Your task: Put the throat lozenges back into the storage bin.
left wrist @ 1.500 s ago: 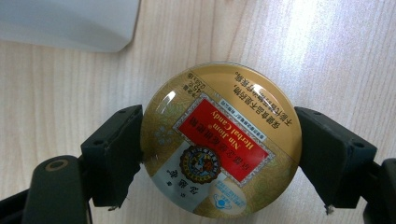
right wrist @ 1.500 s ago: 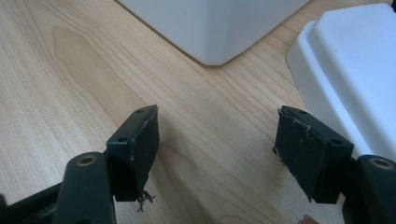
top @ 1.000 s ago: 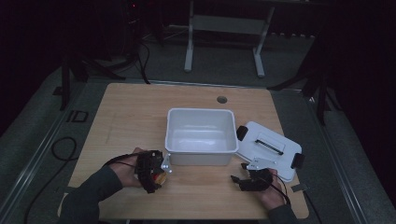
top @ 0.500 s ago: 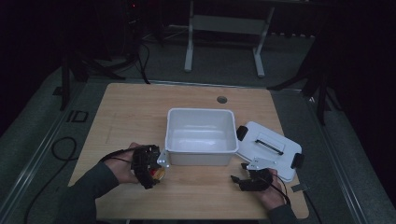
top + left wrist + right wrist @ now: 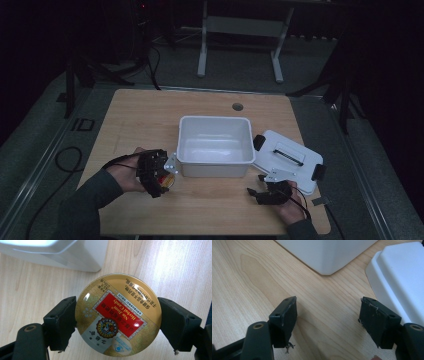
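A dim room with dark stands and a grey floor surrounds a pale wooden table [image 5: 150, 115]. The left gripper [image 5: 159, 175] clamps a round gold candy tin [image 5: 117, 315] between its jaws, just above the boards and near the table's front edge. Just ahead of it stands a white tub [image 5: 215, 145], its corner close to the tin. The right gripper [image 5: 328, 322] hangs with jaws spread wide and nothing between them, bare wood beneath, the tub's corner ahead and a white lid [image 5: 402, 282] just beside its right jaw.
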Demonstrator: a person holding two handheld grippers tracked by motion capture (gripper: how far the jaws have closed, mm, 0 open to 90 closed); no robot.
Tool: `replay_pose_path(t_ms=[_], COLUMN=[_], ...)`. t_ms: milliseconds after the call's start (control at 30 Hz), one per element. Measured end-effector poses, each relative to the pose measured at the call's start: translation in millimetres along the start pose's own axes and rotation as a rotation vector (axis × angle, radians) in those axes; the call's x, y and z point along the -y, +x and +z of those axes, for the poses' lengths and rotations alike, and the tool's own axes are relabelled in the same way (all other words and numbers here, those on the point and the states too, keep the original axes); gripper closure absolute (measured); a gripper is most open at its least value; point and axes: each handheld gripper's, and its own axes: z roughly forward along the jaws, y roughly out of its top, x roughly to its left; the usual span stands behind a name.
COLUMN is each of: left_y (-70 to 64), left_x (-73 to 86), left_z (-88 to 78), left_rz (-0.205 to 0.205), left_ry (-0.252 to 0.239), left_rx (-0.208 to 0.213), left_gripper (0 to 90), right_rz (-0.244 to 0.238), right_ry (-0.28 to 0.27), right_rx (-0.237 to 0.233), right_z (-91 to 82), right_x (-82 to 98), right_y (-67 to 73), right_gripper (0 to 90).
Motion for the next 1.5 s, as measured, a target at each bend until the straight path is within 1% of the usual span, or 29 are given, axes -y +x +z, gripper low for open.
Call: replay_pose_path(t_ms=[100,200,267,333,600,833,967,1233,1367,1500], left_y=[1.8,3.8,4.8,6.9,12.4,15.7,16.6,22.6,24.5,25.8], left_x=[-0.2,-0.3,0.0,0.2,-0.5,-3.0,-3.1,-5.5,-8.4,-12.0], left_z=[-3.6,-7.8,-10.0,-13.0,-22.7,-27.9,-29.2,-37.5,-40.7,-43.6], left_rz=[-0.006,0.003,-0.005,-0.002,-0.012,-0.001,-0.003,-0.001,0.003,0.006], left_ry=[-0.01,-0.005,-0.013,-0.013,-0.029,-0.027,-0.021,-0.014,-0.006,-0.008], left_rx=[-0.001,-0.008,-0.01,-0.013,-0.024,-0.03,-0.032,-0.041,-0.046,-0.049], left_gripper=[20.0,20.0,20.0,20.0,20.0,20.1,20.0,20.0,20.0,20.1], right_rz=[0.0,0.0,0.0,-0.001,-0.001,-0.001,-0.001,0.0,-0.002,-0.002], right_ry=[0.0,0.0,0.0,0.0,-0.001,-0.001,-0.001,0.0,0.0,0.0], right_rx=[0.0,0.0,0.0,0.0,0.0,0.0,0.0,-0.001,-0.002,-0.001], right_z=[0.0,0.0,0.0,0.0,0.1,0.1,0.1,0.0,0.0,0.0], right_x=[0.0,0.0,0.0,0.0,0.0,0.0,0.0,0.0,0.0,-0.1], right_y=[0.0,0.0,0.0,-0.1,-0.1,0.0,0.0,0.0,-0.1,0.0], right_gripper=[30.1,30.1,30.1,30.1,30.1,30.1,30.0,29.9,29.8,29.7])
